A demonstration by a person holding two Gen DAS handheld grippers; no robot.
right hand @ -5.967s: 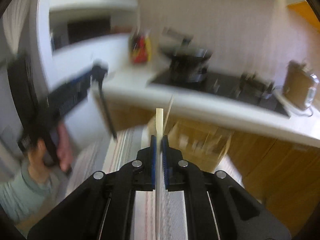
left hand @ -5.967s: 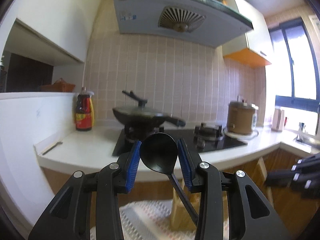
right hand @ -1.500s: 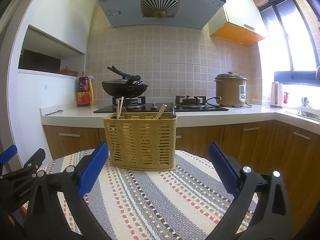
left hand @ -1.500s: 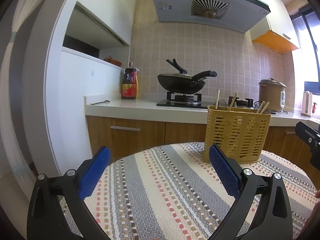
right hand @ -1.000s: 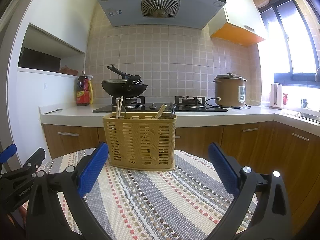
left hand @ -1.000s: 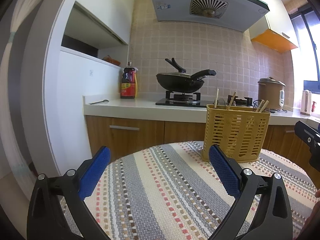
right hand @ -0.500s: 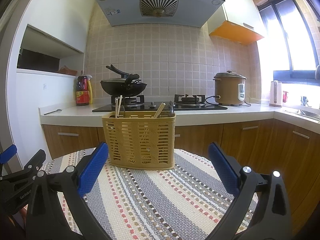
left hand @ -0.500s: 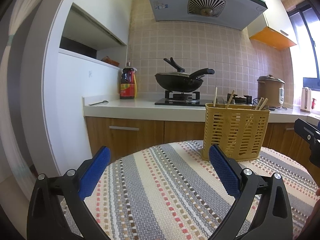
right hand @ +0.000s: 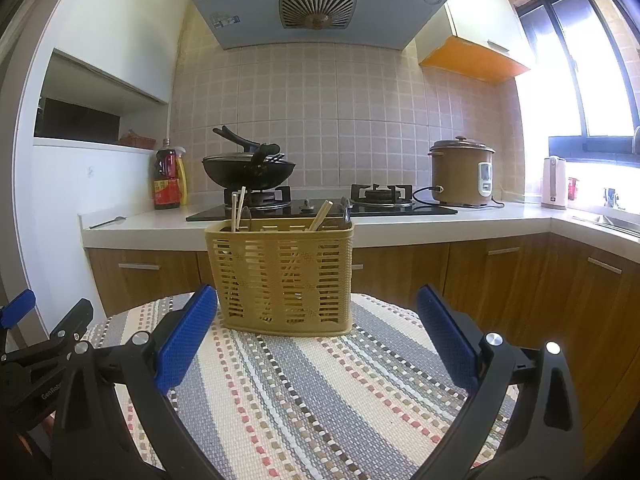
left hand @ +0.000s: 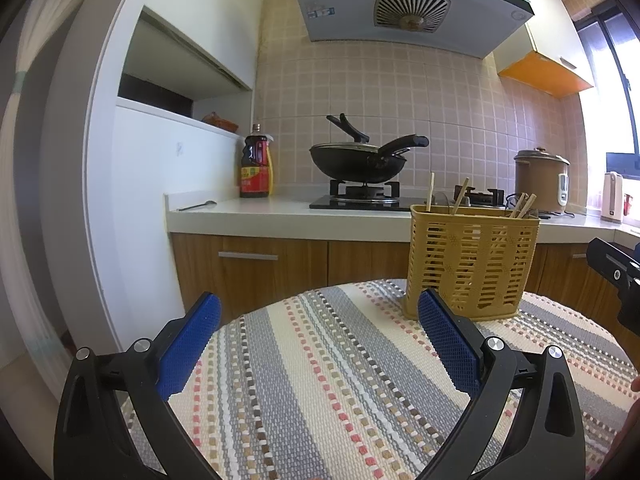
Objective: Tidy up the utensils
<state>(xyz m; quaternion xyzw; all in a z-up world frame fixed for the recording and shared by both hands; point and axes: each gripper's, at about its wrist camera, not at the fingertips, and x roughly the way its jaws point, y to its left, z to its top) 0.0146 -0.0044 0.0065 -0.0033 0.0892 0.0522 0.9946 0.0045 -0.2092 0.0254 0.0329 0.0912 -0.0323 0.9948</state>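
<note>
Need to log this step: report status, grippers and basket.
Left gripper open, empty. Right gripper open, empty. Yellow utensil basket upright on the striped mat, chopsticks standing inside. Nothing between grippers and basket.

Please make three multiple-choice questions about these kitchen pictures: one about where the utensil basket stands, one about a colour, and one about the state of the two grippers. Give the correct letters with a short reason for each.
1. Where does the yellow utensil basket stand?
A. on the striped cloth
B. on the stove
C. in the sink

2. What colour are the pads on the gripper fingers?
A. red
B. blue
C. green

3. In what state are the left gripper and the right gripper?
A. both shut on chopsticks
B. left shut, right open
C. both open and empty

Answers:
1. A, the basket's base rests on the striped cloth, in front of the counter.
2. B, both wrist views show blue textured pads on black fingers.
3. C, each pair of fingers is spread wide with only cloth visible between them; the chopsticks stand in the basket.
</note>
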